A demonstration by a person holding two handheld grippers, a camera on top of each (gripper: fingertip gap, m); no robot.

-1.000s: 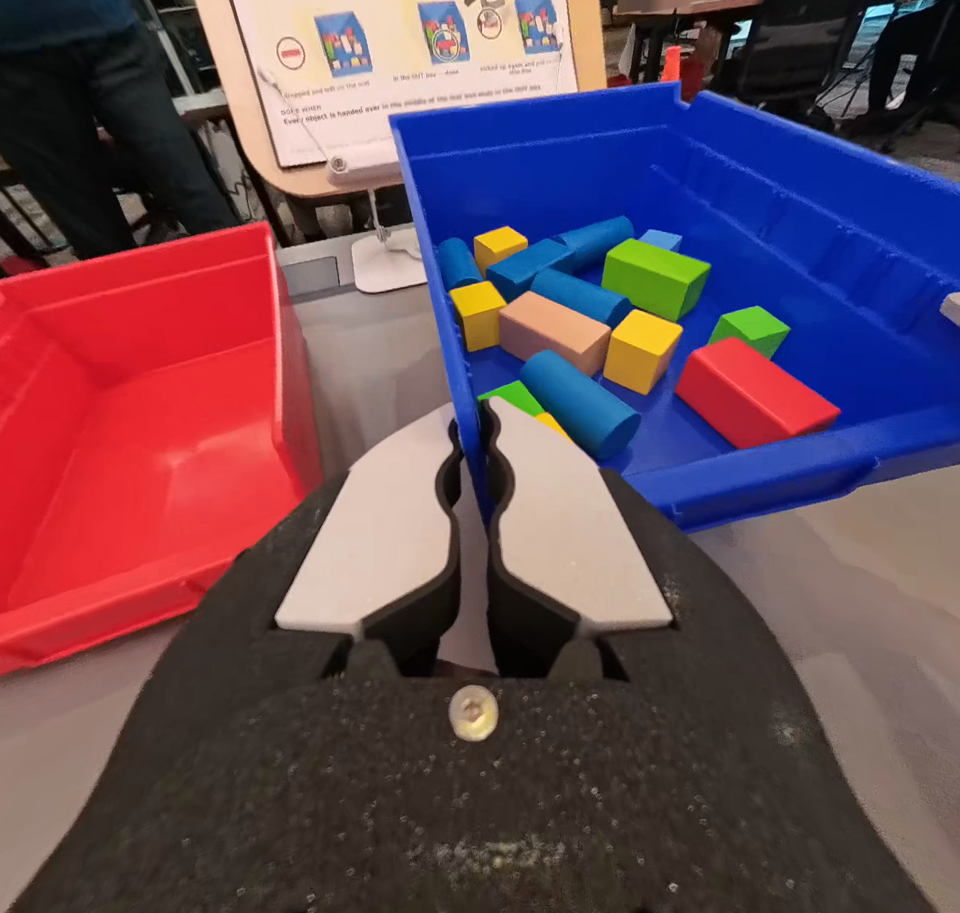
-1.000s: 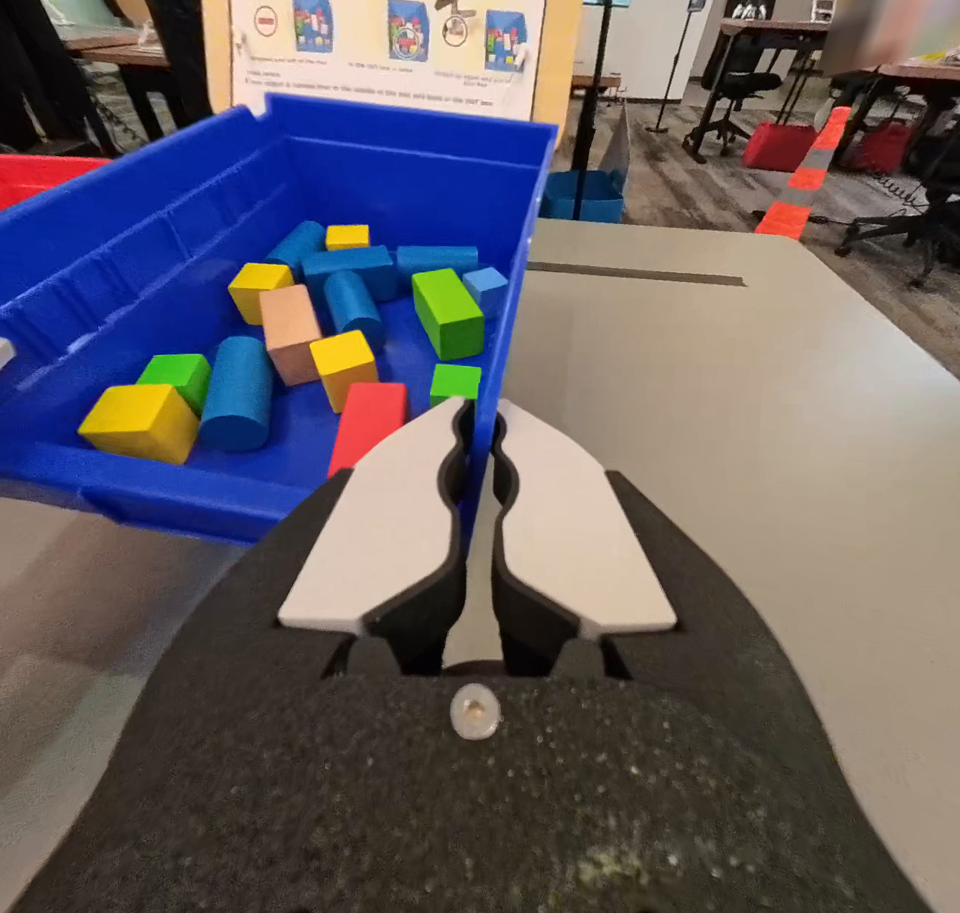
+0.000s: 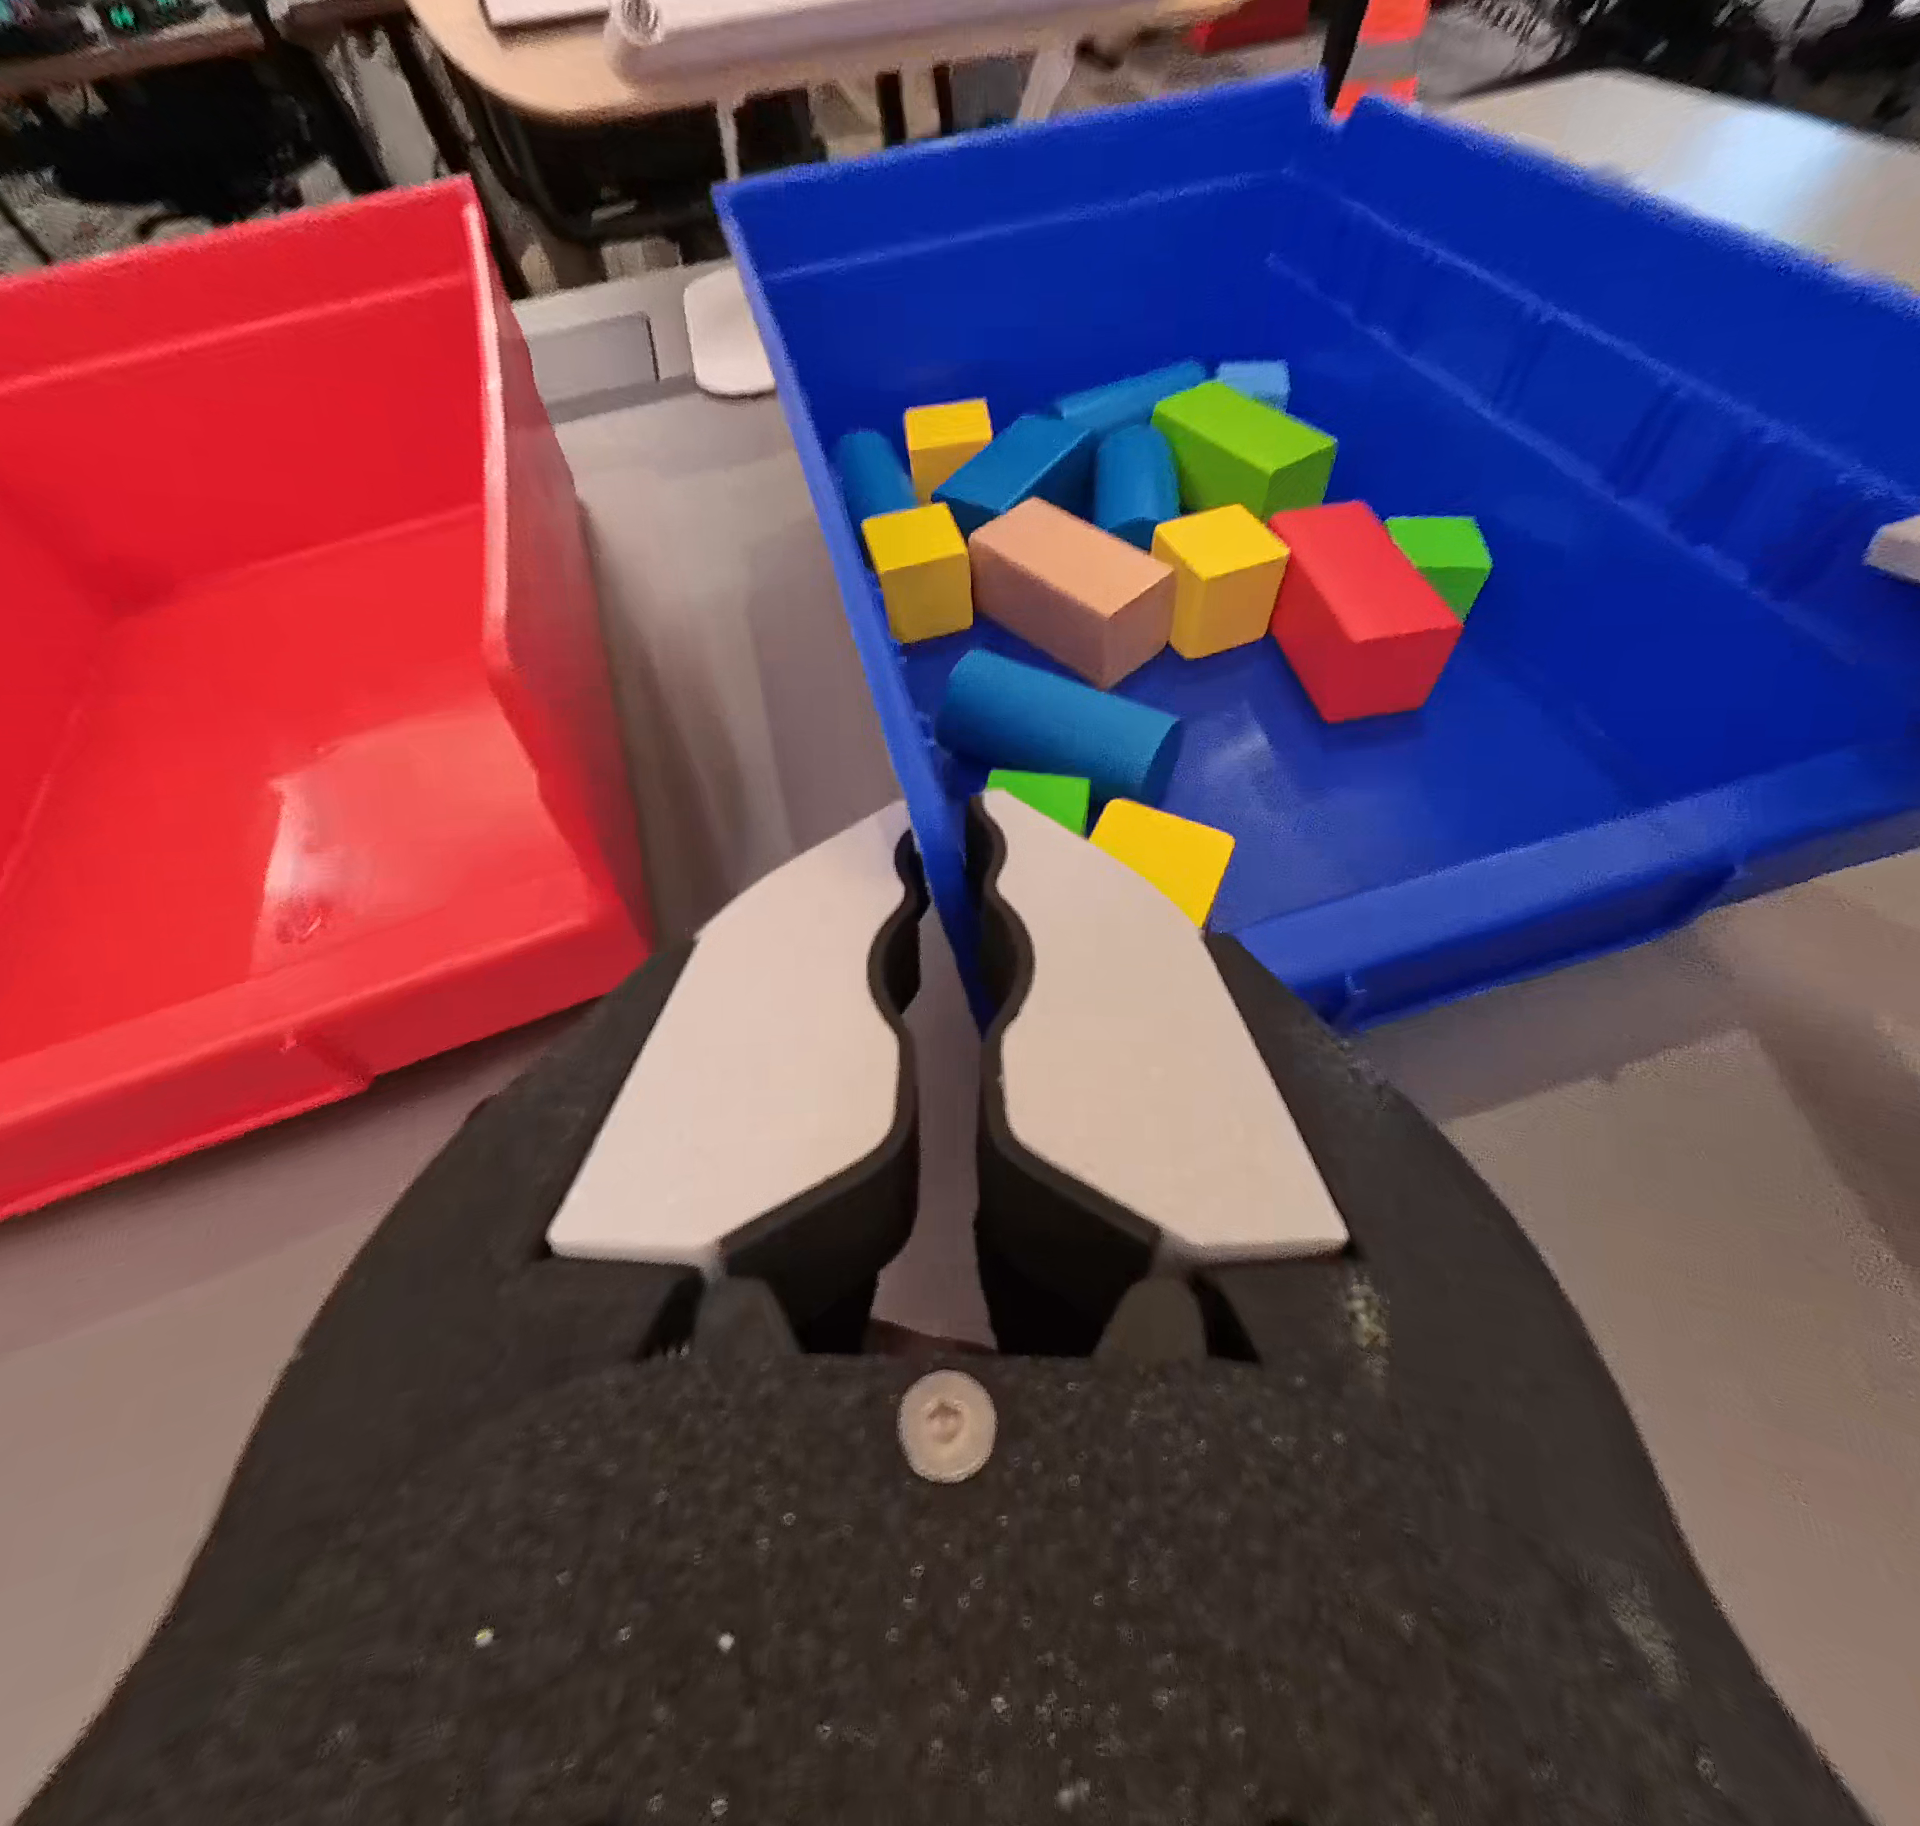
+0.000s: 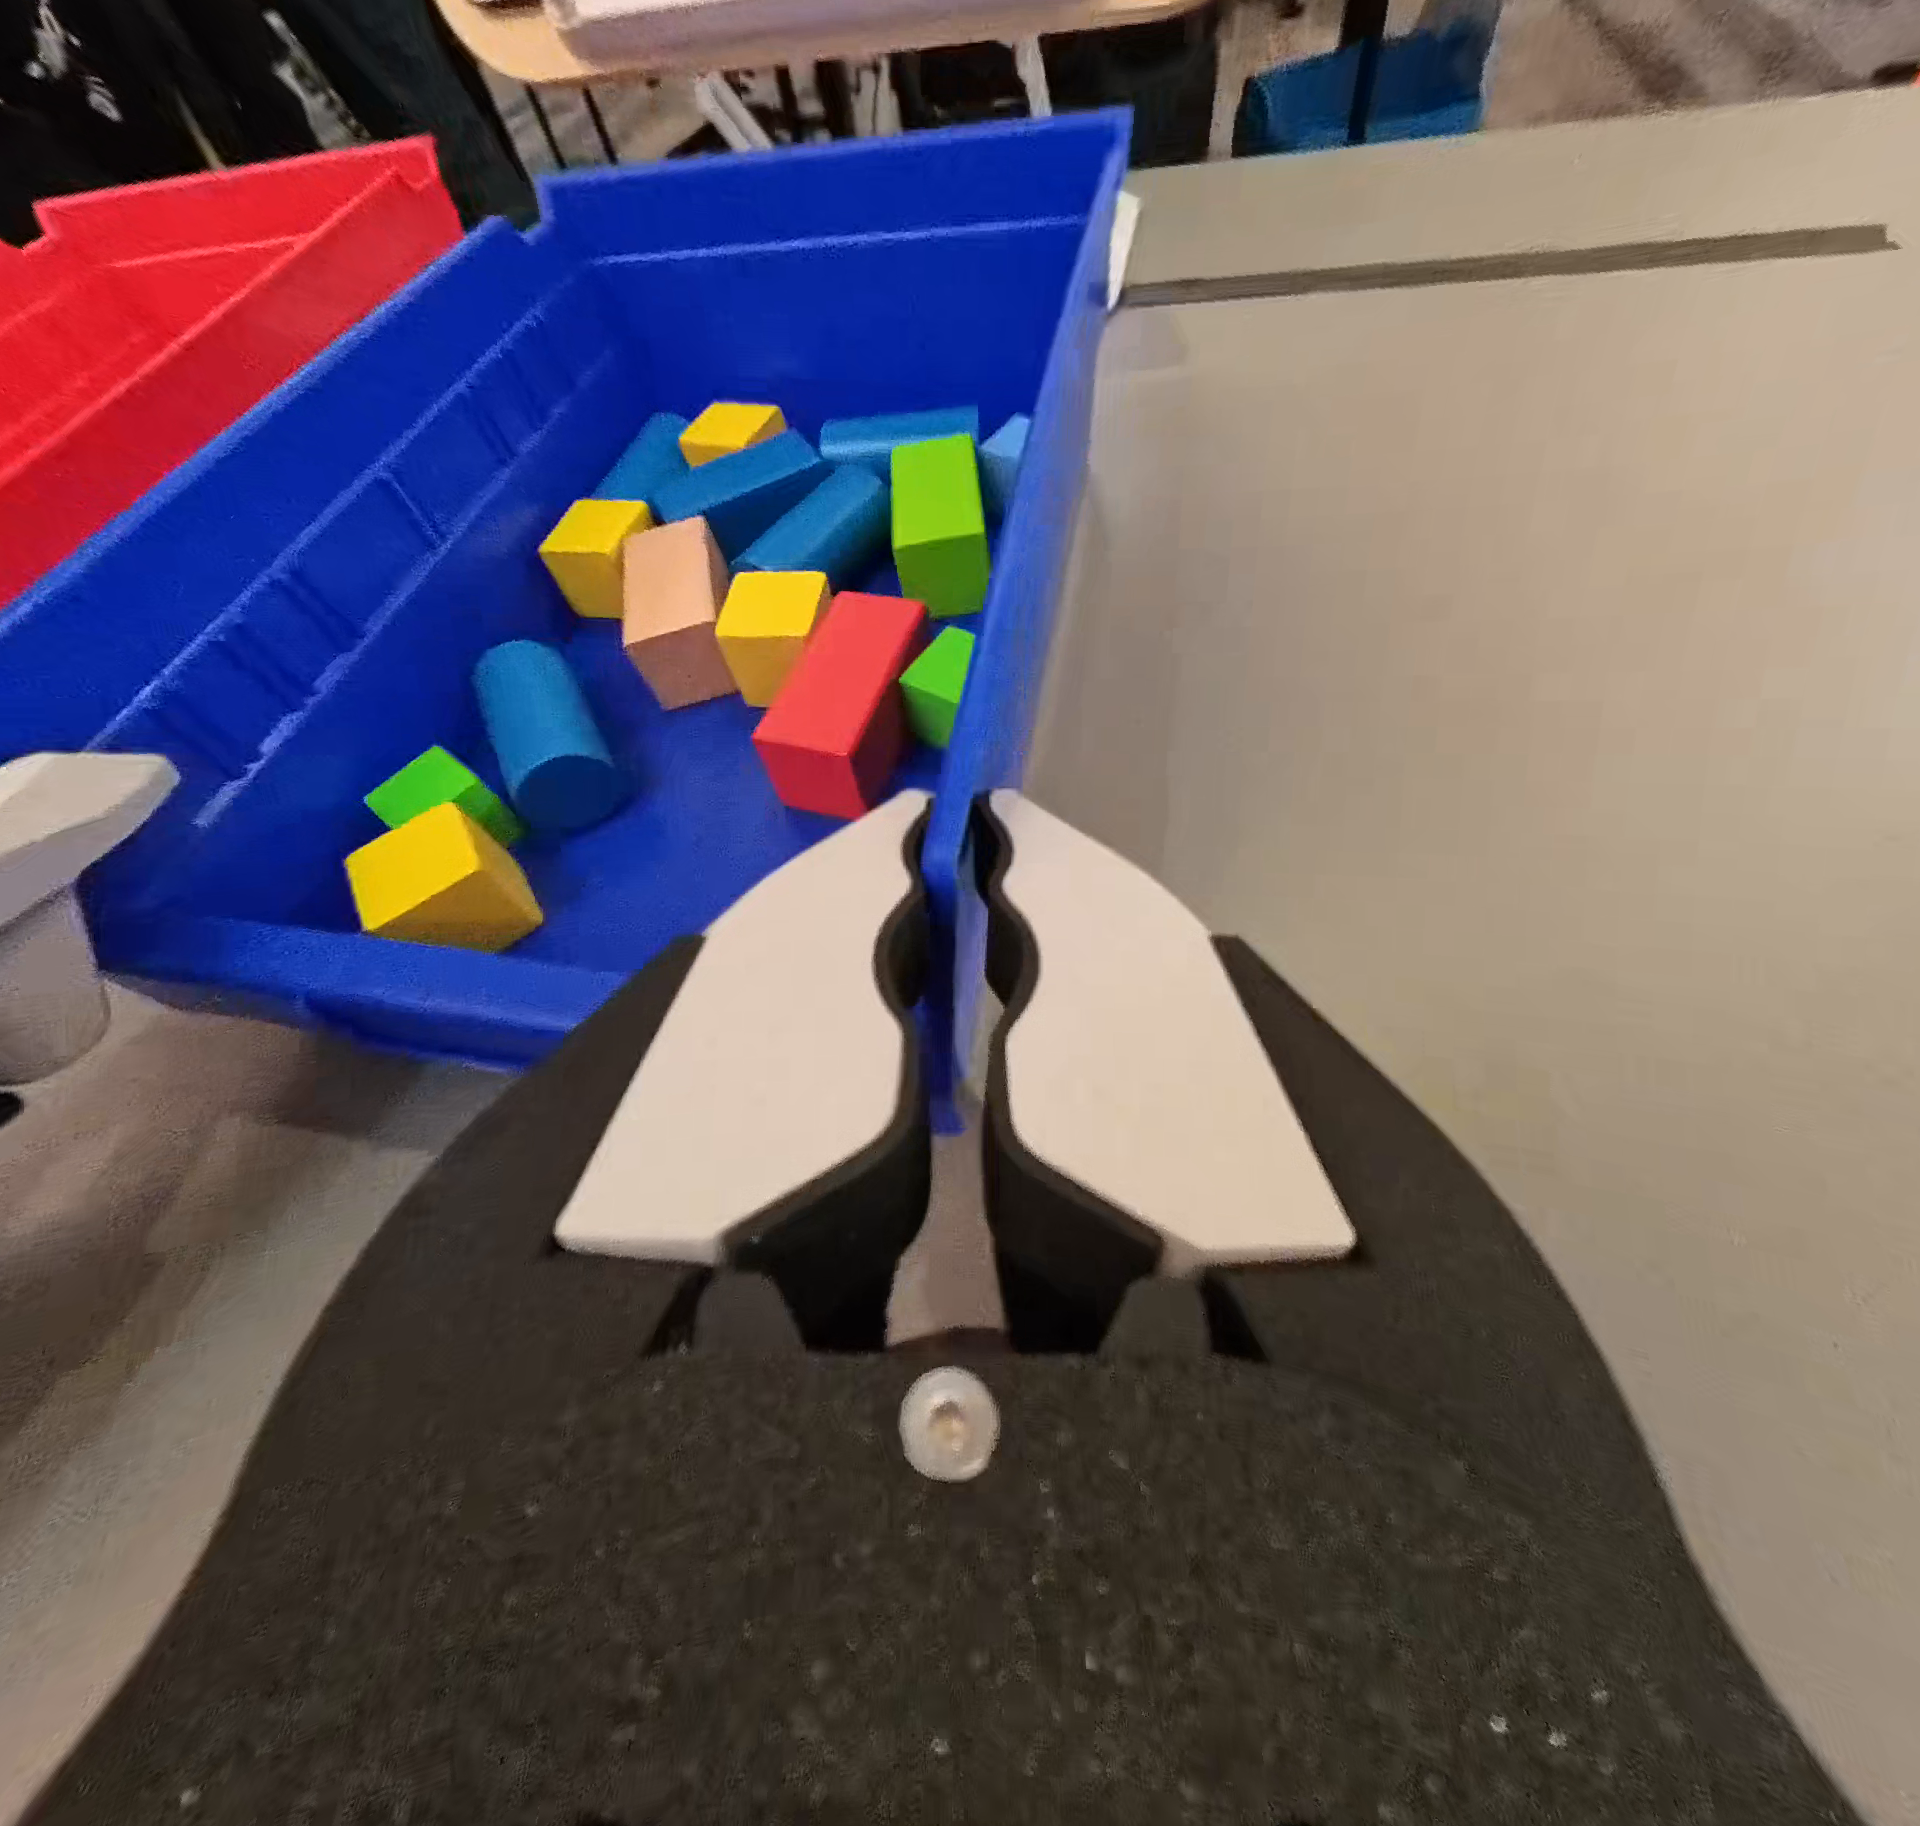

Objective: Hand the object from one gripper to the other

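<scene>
Both of your tools are clenched on nothing. The left tool (image 3: 940, 820) hangs over the near left corner of the blue bin (image 3: 1039, 218), and the right tool (image 4: 951, 810) sits above that bin's right wall. No object has been chosen yet; the blocks all lie inside the blue bin, and the red bin (image 3: 260, 1059) beside it is bare.

Spread one tool before you go down. The blue cylinder (image 3: 1055, 727) lies apart from the pile, so it seems the easiest pick: close across its round sides, not its ends, or it may roll away. The red block (image 4: 836, 701) is another fair choice, though it touches a yellow cube (image 4: 769, 628). Lift well above the bin wall, then bring the other tool in released to receive it.
</scene>
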